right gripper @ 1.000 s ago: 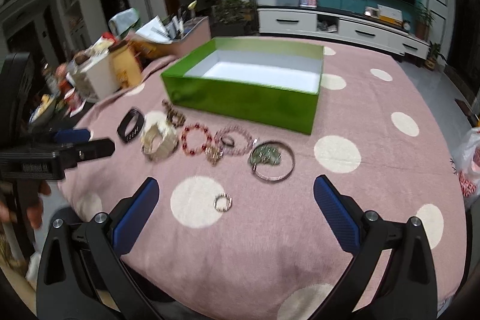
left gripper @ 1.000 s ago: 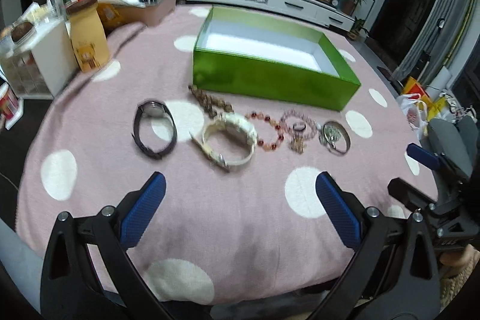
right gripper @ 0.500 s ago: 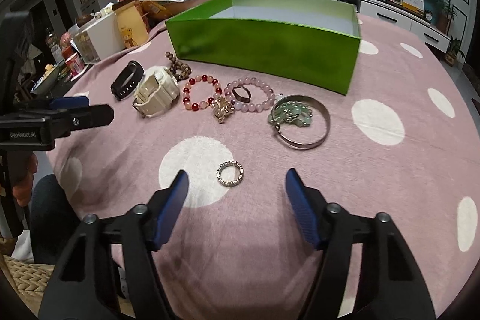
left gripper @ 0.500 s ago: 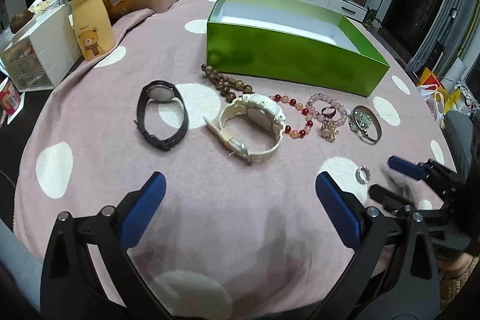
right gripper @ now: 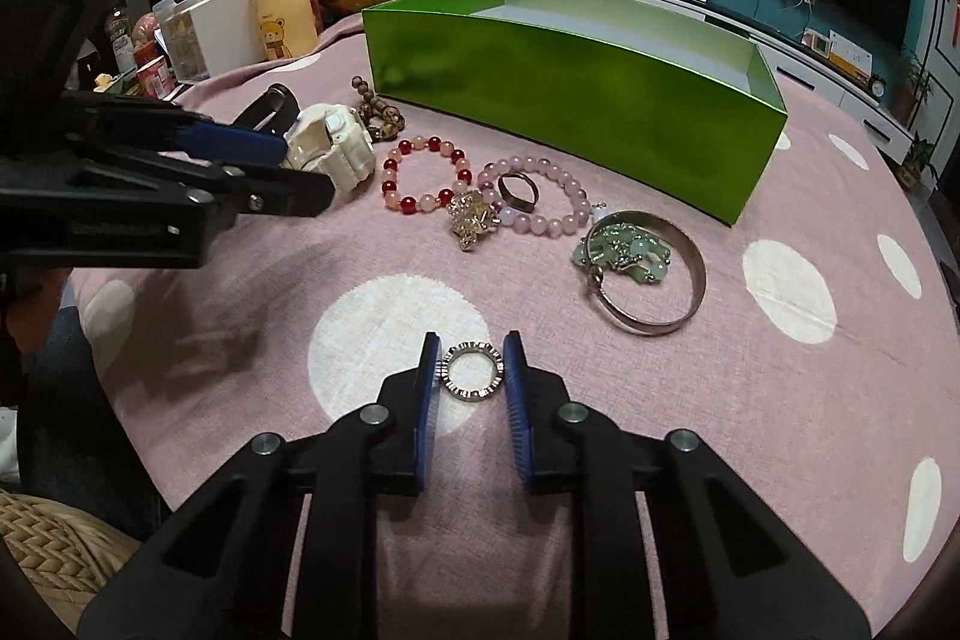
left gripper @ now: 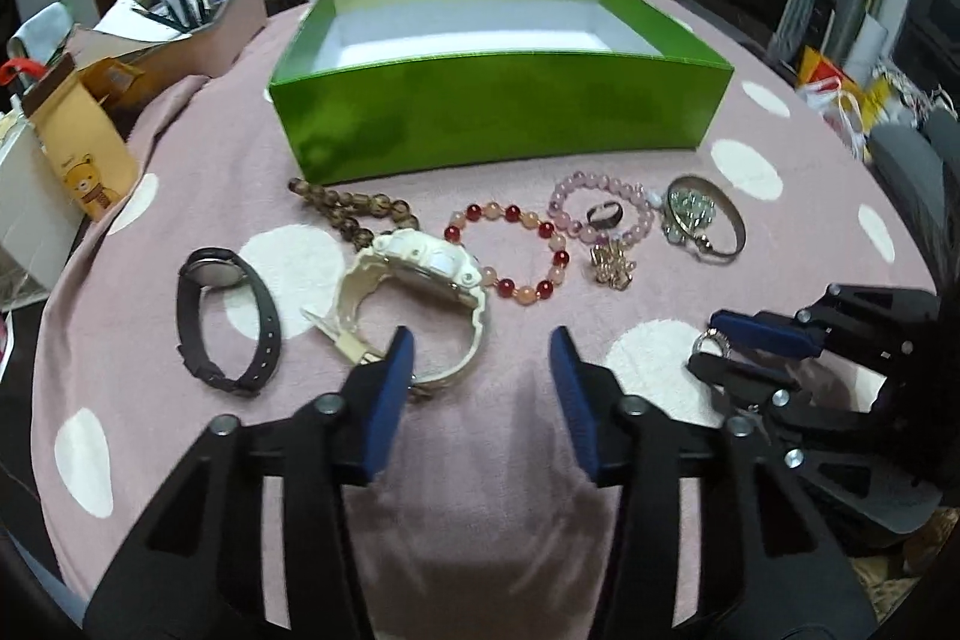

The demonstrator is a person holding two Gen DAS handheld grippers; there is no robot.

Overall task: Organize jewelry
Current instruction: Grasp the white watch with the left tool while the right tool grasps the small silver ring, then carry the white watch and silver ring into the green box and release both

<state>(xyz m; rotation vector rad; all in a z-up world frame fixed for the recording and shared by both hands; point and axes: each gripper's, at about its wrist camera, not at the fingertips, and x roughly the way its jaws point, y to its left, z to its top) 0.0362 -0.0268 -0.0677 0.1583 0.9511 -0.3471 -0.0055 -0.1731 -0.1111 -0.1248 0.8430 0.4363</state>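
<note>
Green box (left gripper: 492,124), two watches (left gripper: 414,292)

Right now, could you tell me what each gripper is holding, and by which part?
The right gripper, just closing, has the small silver ring by its outer rim. The left gripper, also closing, holds nothing.

Tablecloth (right gripper: 750,400) woven cloth, matt, rough; green box (right gripper: 570,100) glossy card; bangle (right gripper: 666,280) at 3 o'clock of beads, polished metal.
</note>
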